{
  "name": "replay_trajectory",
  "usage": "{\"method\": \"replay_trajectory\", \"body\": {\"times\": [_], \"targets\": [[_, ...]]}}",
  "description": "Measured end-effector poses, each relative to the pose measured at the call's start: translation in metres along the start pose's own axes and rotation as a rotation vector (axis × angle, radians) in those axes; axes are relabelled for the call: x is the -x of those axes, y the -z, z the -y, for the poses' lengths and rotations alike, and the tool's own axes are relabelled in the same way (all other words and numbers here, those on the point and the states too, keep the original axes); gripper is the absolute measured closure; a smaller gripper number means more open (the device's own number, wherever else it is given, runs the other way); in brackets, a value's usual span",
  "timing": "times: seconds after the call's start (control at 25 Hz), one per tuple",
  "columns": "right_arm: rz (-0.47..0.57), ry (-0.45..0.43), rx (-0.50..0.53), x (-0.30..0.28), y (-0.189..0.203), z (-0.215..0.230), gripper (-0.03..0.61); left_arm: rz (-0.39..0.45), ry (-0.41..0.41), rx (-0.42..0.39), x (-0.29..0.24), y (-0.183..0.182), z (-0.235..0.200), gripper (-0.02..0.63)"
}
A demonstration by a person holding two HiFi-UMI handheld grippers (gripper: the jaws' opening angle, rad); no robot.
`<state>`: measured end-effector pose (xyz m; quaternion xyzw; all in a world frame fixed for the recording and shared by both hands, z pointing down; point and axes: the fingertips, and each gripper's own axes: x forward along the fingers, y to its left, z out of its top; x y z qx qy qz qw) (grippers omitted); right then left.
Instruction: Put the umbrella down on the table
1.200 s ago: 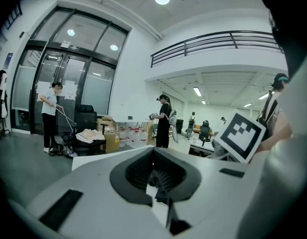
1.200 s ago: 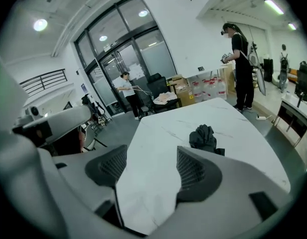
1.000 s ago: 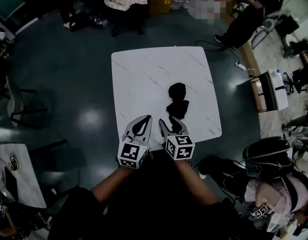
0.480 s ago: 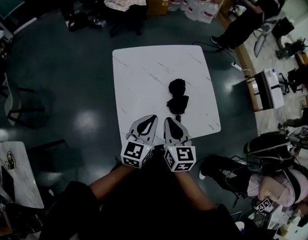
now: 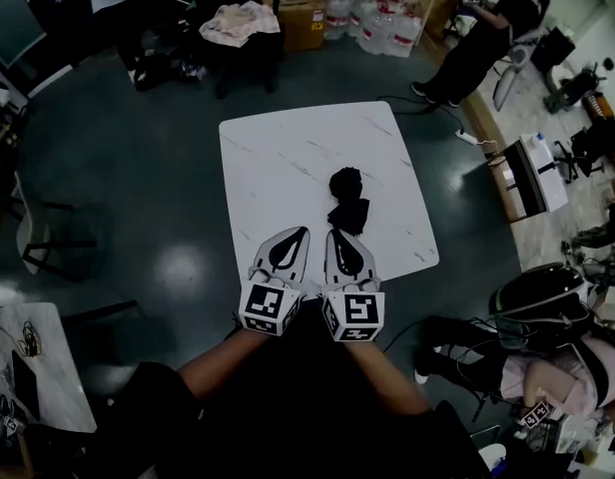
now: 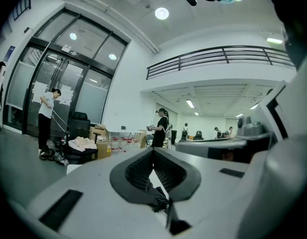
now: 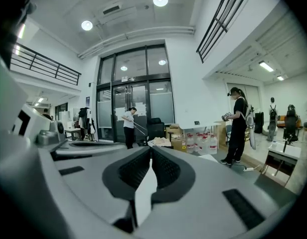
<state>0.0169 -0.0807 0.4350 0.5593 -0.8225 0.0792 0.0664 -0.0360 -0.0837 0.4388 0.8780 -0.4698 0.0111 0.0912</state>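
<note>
Left gripper (image 5: 299,233) and right gripper (image 5: 334,235) hang side by side over the near edge of the table (image 5: 278,158) in the head view, both with jaws pressed together. A black umbrella (image 5: 347,200) lies on the tabletop just beyond the right one, held by neither.

Left gripper view: the jaws meet at their tips, and the umbrella shows on the table through the gap below.

Right gripper view: the jaws are closed on nothing, with bare tabletop beyond. 1 person (image 7: 237,126) stands at right.
</note>
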Motion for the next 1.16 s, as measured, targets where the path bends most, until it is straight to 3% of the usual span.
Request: {"method": "replay_trajectory", "body": {"times": [1.16], "targets": [[-0.003, -0.030, 0.123, 0.003, 0.013, -0.049, 0.555, 0.036, -0.037, -0.024, 0.036, 0.006, -0.010, 0.606]]}}
